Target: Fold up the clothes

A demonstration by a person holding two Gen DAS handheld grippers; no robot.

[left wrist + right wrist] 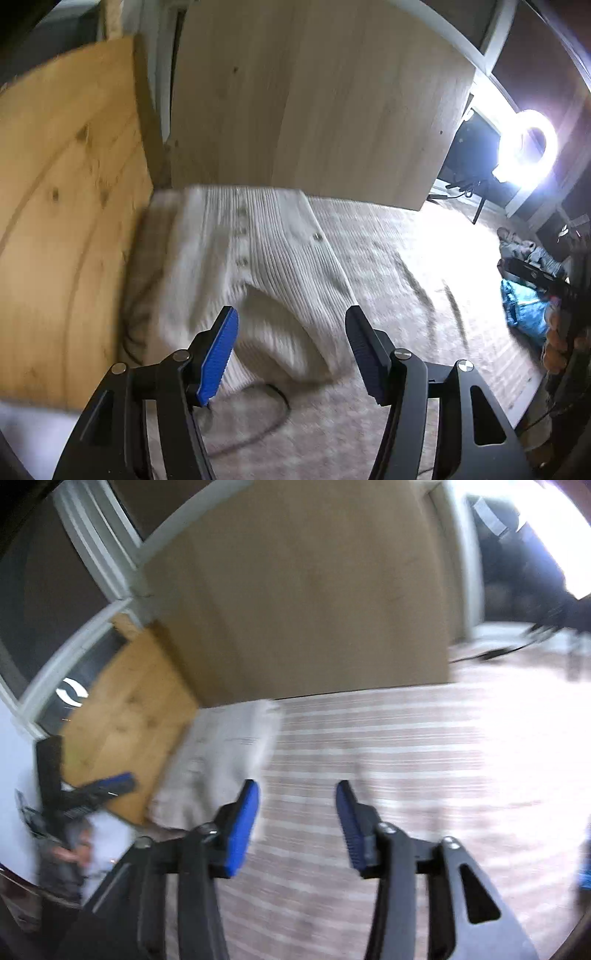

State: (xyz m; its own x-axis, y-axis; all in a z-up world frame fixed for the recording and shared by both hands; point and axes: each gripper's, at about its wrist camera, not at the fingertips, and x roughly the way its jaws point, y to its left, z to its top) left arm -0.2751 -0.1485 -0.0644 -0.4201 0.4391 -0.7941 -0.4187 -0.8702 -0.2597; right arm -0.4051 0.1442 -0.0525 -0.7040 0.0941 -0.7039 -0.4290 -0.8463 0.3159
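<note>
Cream ribbed knit garment (236, 258) lies folded on the striped cover (406, 258), against the wooden panels (314, 103). Left gripper (291, 347) hovers above it, jaws apart; right gripper (297, 823), also apart, holds nothing.

We see a cream ribbed garment (258, 266) with small dark buttons on a pale beige striped rug (406, 266). Each black claw (291, 350) (297, 823) has blue pads. The boards behind are honey pine (66, 206) and paler wood (314, 103). A blue heap (524, 306), perhaps cloth, lies at the right edge.
</note>
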